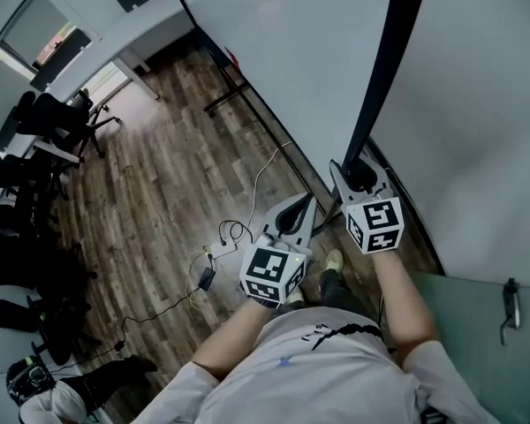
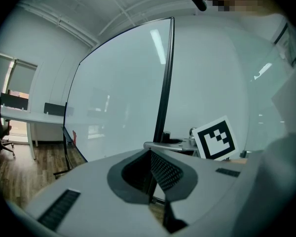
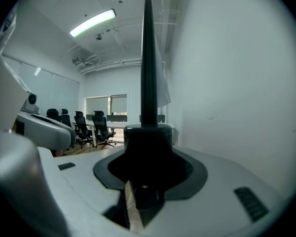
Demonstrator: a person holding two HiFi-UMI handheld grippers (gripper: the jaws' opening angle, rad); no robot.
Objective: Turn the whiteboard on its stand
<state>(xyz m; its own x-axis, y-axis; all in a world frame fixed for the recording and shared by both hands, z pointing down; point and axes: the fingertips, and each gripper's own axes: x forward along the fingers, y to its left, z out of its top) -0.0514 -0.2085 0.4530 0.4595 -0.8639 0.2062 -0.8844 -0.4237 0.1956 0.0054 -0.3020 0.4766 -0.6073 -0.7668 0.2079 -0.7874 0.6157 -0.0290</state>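
The whiteboard [image 1: 283, 51] is seen across the upper middle of the head view, its white face slanting from the top down toward the centre. Its black frame [image 1: 384, 69] runs down from the top right to the centre. In the right gripper view the frame [image 3: 148, 58] is seen edge-on, rising as a thin dark spike from the middle to the top.

The frame's lower end is pinched between the jaws of the right gripper [image 1: 364, 177], just right of centre. In its own view the dark frame piece fills the gap between the jaws of that gripper [image 3: 148, 149].

The left gripper [image 1: 305, 203] is held just left of the right one, near the board but apart from it. Its jaws are pressed together with nothing between them, as is shown at the lower centre of its own view [image 2: 149, 153].

A wall [image 1: 486, 104] is seen right of the frame. A wooden floor [image 1: 159, 175] fills the left, with cables [image 1: 234, 232] at centre and chairs [image 1: 53, 117] at upper left.
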